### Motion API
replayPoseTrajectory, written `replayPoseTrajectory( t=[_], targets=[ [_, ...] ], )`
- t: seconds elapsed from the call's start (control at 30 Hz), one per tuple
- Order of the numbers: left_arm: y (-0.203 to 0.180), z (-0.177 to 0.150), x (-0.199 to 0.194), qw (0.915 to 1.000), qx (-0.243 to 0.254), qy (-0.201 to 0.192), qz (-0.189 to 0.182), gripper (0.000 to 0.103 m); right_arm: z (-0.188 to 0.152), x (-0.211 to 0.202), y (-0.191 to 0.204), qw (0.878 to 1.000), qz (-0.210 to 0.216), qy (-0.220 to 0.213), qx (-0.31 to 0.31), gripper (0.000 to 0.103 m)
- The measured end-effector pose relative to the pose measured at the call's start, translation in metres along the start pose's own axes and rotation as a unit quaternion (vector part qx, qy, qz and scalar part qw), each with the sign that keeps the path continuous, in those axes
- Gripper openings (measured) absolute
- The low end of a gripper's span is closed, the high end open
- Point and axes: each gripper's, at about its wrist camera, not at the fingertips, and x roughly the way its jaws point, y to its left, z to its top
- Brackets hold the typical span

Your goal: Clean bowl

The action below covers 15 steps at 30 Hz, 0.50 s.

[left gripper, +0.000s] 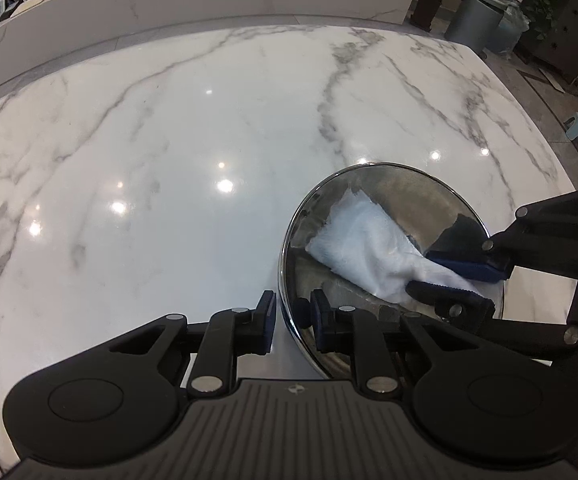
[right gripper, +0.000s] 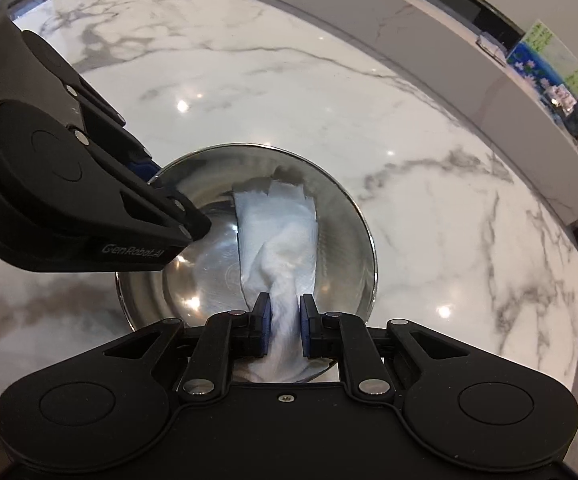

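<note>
Our right gripper (right gripper: 285, 326) grasps a crumpled white paper towel (right gripper: 277, 240) that trails down into the round, shiny steel bowl (right gripper: 341, 216). Our left gripper (left gripper: 293, 320) is clenched on the bowl's near rim, one finger inside, one outside. The bowl sits on the white, grey-veined marble table (left gripper: 169, 140), towel spread across its inside.

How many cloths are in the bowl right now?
1. A white cloth lies inside the steel bowl, its near end pinched in the right claw. Nothing else shows in the bowl, though the claws hide part of it.
</note>
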Motion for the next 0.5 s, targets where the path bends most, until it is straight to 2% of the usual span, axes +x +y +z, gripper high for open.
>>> replayPoseTrajectory(
  t=[0.1, 0.3, 0.5],
  targets=[
    [0.0019, -0.0004, -0.0002, 0.9999, -0.011, 0.004, -0.007, 0.018, -0.0008, 0.0011, -0.0038, 1.0, 0.006, -0.001, 0.006, 0.012],
    [0.0025, -0.0053, 0.0041, 0.9977, -0.03, 0.042, -0.044, 0.028, -0.0015, 0.0009, -0.006, 1.0, 0.013, -0.002, 0.013, 0.012],
    [-0.0003, -0.0052, 0.0035, 0.9975, -0.02, 0.047, -0.049, 0.027, -0.0018, 0.0012, -0.0053, 1.0, 0.014, -0.002, 0.012, 0.012]
  ],
)
